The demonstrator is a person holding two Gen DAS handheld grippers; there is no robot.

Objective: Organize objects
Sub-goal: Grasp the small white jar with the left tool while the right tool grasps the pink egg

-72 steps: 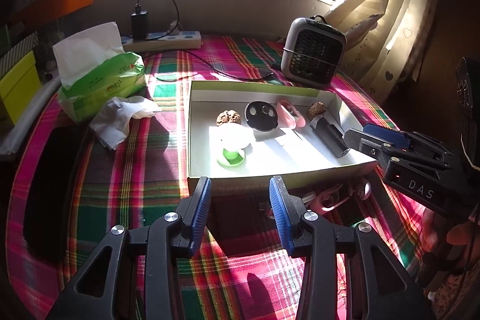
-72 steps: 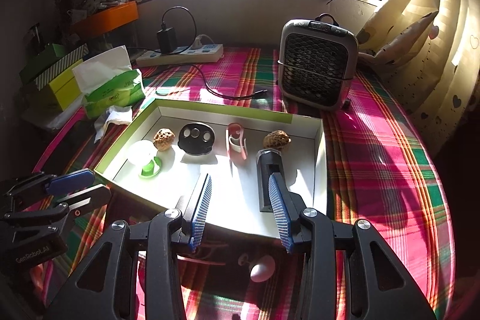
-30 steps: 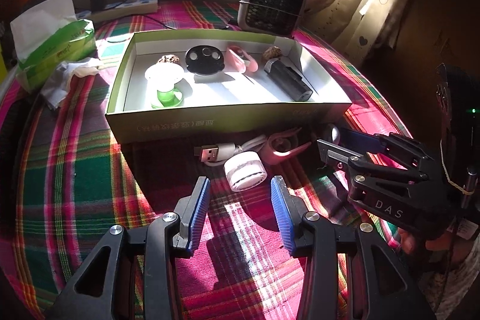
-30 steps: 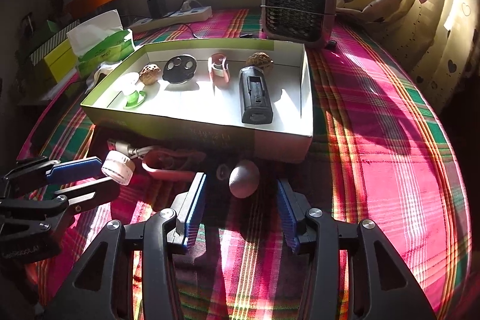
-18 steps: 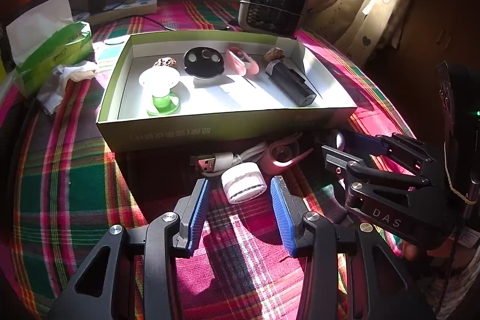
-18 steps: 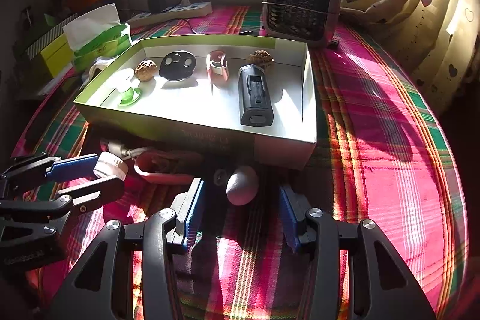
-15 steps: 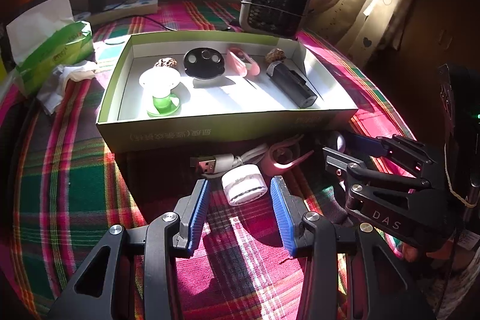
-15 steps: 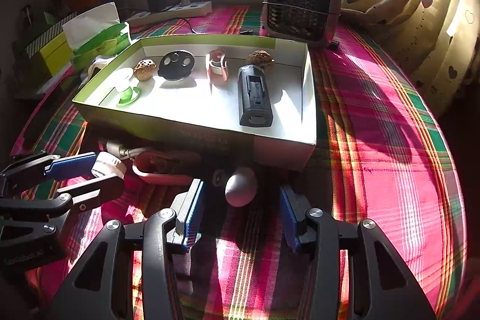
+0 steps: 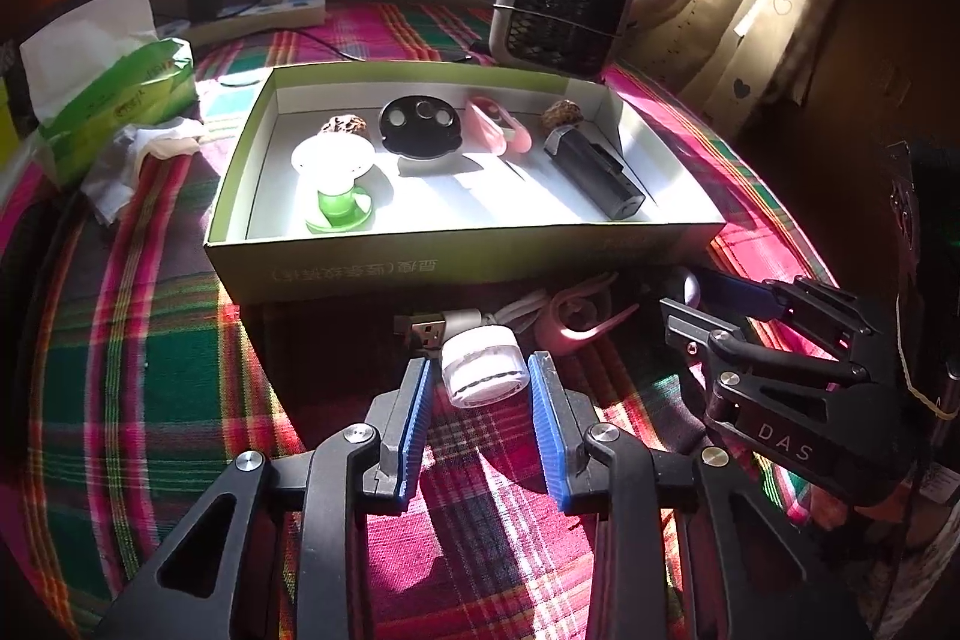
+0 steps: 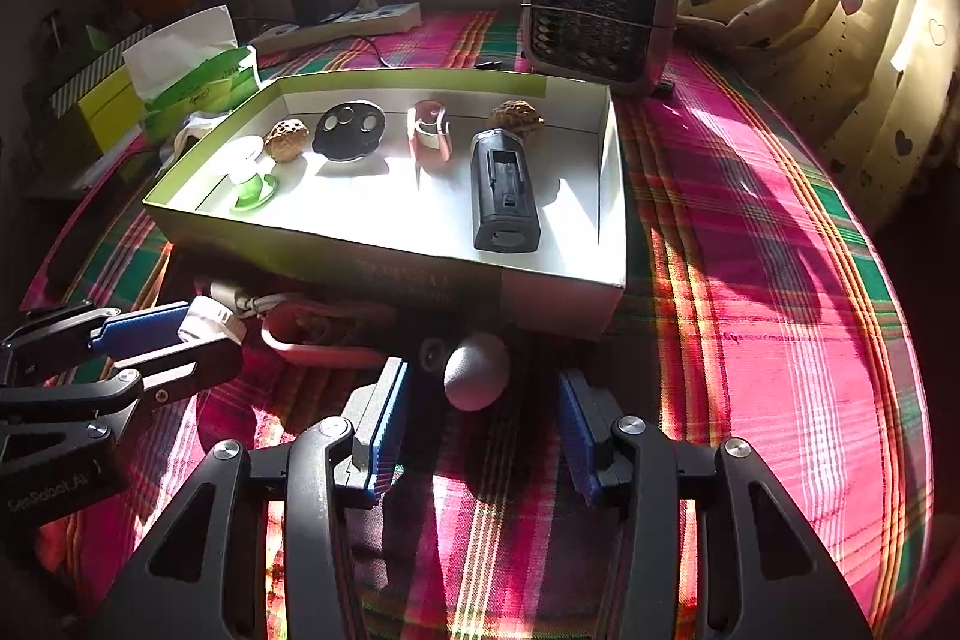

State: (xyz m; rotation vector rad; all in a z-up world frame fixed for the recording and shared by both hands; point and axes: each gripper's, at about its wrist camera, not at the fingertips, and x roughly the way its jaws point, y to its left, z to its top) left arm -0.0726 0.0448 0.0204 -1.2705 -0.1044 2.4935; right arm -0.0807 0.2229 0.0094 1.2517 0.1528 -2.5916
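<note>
On a sunlit plaid tablecloth (image 10: 780, 280), the left gripper (image 9: 480, 388) is seen closing around a small white cylindrical case (image 9: 483, 367); the case sits between the blue pads, though firm contact is not yet shown. The right gripper (image 10: 480, 418) is held open astride a grey egg-shaped object (image 10: 477, 370), with clear gaps on both sides. Just beyond, a pink clip-like piece (image 9: 576, 322) and a white USB cable (image 9: 444, 325) are left lying against the near wall of the cardboard box (image 9: 456, 265). Inside the box, a black battery pack (image 10: 503, 190), two walnuts (image 10: 288, 139), a black disc (image 10: 350, 130), a pink item and a green-based white piece are already laid out. The sorting appears more than half done.
</note>
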